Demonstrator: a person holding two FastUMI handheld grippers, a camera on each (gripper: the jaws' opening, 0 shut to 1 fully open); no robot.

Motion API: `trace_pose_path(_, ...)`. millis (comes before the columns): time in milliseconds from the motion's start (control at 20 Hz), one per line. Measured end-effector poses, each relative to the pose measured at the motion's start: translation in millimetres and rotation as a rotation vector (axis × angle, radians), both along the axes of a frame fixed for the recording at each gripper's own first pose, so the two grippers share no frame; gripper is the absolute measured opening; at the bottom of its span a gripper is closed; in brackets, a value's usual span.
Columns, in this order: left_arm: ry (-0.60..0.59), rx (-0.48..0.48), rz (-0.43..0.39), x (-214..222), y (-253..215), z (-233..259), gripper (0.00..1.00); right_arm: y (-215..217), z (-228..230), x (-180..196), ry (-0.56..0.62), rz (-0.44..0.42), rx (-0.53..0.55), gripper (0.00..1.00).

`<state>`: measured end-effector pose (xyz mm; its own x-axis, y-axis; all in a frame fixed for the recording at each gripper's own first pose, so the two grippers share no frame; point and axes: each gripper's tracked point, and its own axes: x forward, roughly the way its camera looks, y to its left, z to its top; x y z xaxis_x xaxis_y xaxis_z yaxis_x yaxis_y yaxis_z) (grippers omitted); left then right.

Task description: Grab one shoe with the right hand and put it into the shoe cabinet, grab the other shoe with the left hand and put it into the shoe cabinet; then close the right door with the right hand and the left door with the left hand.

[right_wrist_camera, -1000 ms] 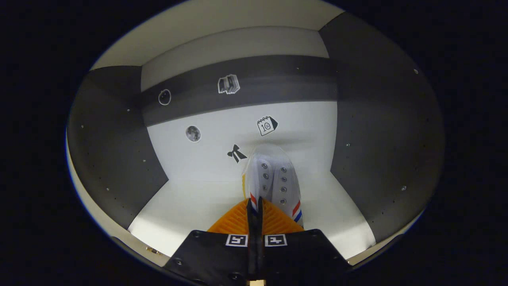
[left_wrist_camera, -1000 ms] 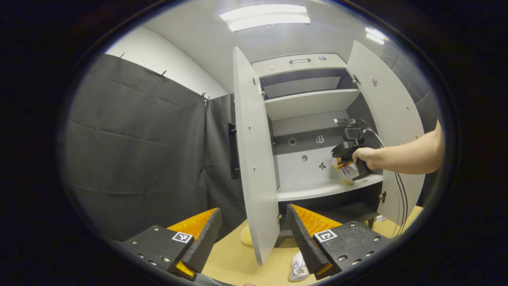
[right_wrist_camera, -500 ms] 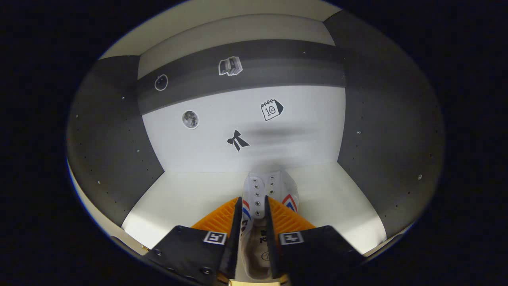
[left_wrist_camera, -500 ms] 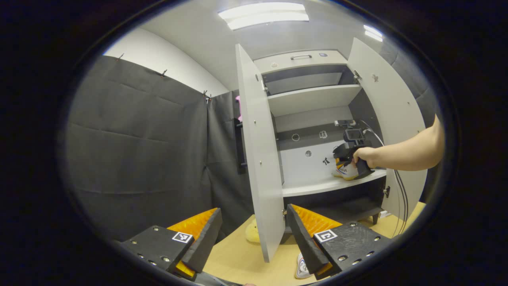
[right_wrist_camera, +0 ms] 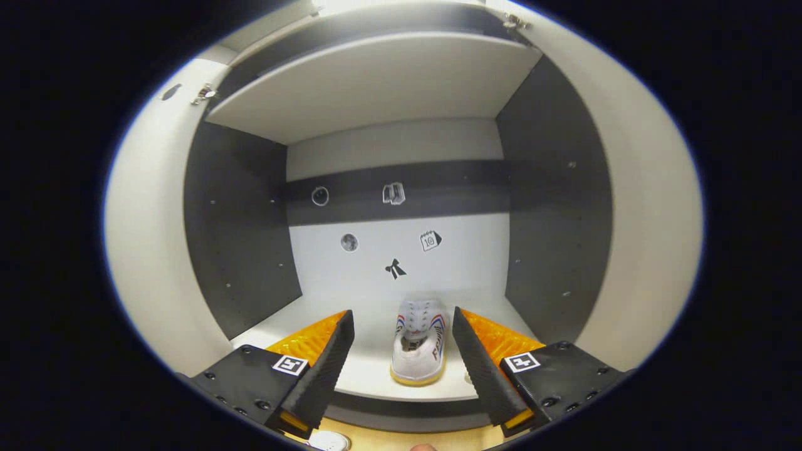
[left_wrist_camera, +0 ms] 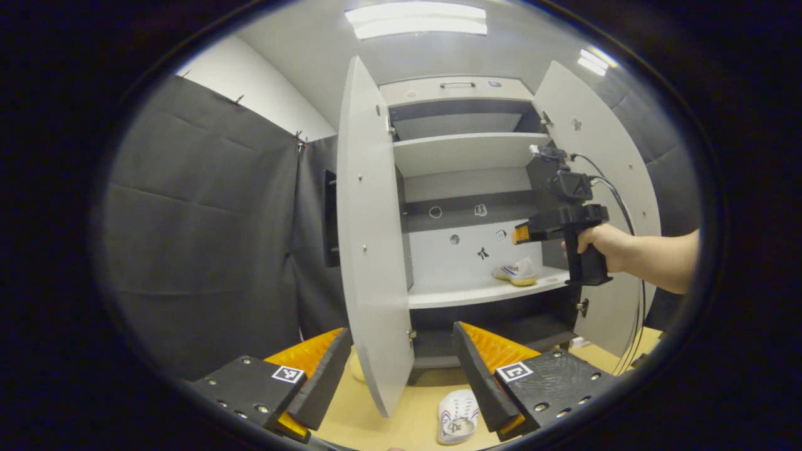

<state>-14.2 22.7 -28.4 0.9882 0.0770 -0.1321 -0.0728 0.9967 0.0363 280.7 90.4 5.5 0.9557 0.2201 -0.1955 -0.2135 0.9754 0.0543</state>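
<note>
Count: two white low-top sneakers with red-and-blue side stripes, one on the cabinet shelf (right_wrist_camera: pixel 418 341), one on the tan wooden floor (left_wrist_camera: pixel 457 424). Two white cabinet doors, left (left_wrist_camera: pixel 369 232) and right (left_wrist_camera: pixel 595 163). Five small stickers on the back panel (right_wrist_camera: pixel 395 269). Two ceiling light panels (left_wrist_camera: pixel 416 17).

Shoe on floor: the white low sneaker (left_wrist_camera: pixel 457 424) at the bottom centre of the left gripper view is partly covered by a gripper finger; in the right gripper view only a sliver of it (right_wrist_camera: pixel 329 441) shows at the bottom edge.
Yellow object: a pale yellow rounded thing (left_wrist_camera: pixel 357 366) sits mostly behind the white left cabinet door (left_wrist_camera: pixel 369 238); what it is can't be told.
Stickers: the small stickers (left_wrist_camera: pixel 467 235) on the back panel are too small to tell.
</note>
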Motion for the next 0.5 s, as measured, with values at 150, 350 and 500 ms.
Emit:
trace_pose_path(150,0.029,-0.058,-0.040,-3.6,-9.0,-8.5,0.95,-12.3,15.7,-48.9,-0.099,0.030,-0.028,0.98)
trace_pose_path(350,0.090,-0.114,-0.071,-8.5,-17.2,-30.7,0.94,-31.0,15.8,-103.3,-0.123,0.072,-0.014,0.98)
trace_pose_path(500,0.146,-0.140,-0.099,-0.6,-31.8,-62.6,0.94,-45.6,5.3,-138.4,-0.135,0.113,-0.054,0.98)
